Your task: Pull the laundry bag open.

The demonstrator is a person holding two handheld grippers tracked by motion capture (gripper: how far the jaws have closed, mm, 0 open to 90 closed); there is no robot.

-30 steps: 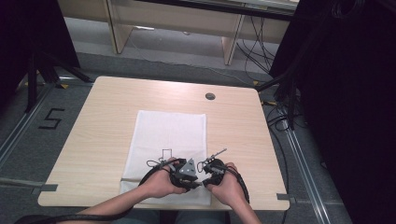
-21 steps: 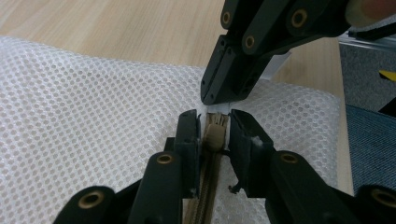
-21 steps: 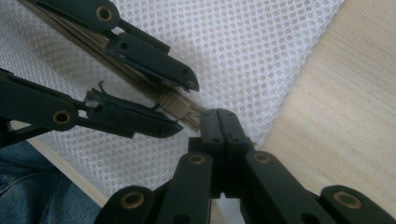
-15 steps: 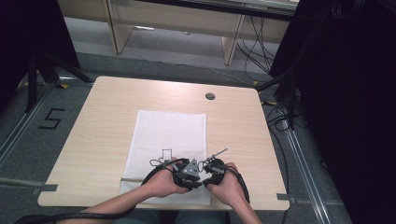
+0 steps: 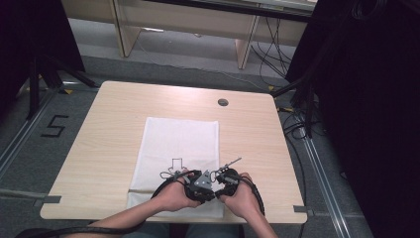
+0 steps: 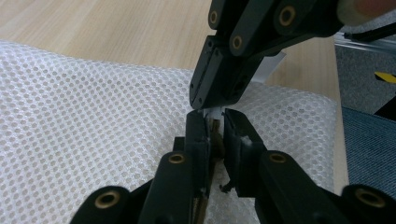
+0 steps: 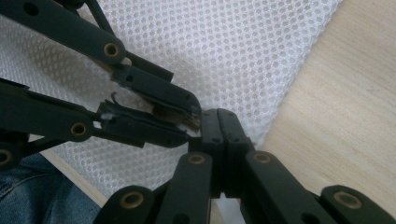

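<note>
Both grippers meet tip to tip over the near end of a white mesh mat (image 5: pixel 178 136). My left gripper (image 6: pixel 214 122) is shut on a small thin brown piece (image 6: pixel 216 133) with a white end; its jaws have just been closing on it. Straight opposite, my right gripper (image 7: pixel 218 116) has its jaws pressed together, and its tips touch the white end. I cannot tell whether they pinch it. In the right gripper view the left gripper (image 7: pixel 191 122) comes in from the left with the brown piece (image 7: pixel 184 119) between its pads. From above, the two hands hold the grippers (image 5: pixel 213 187) close together.
The mat lies on a light wooden table (image 5: pixel 109 129) near its front edge. A thin black wire outline (image 5: pixel 174 166) rests on the mat just beyond the hands. A thin grey rod (image 5: pixel 232 161) sticks out past the right hand. A round cable port (image 5: pixel 223 102) sits far back.
Both hands have stayed where they were over the mat's near end. No other visible change in the high view.
</note>
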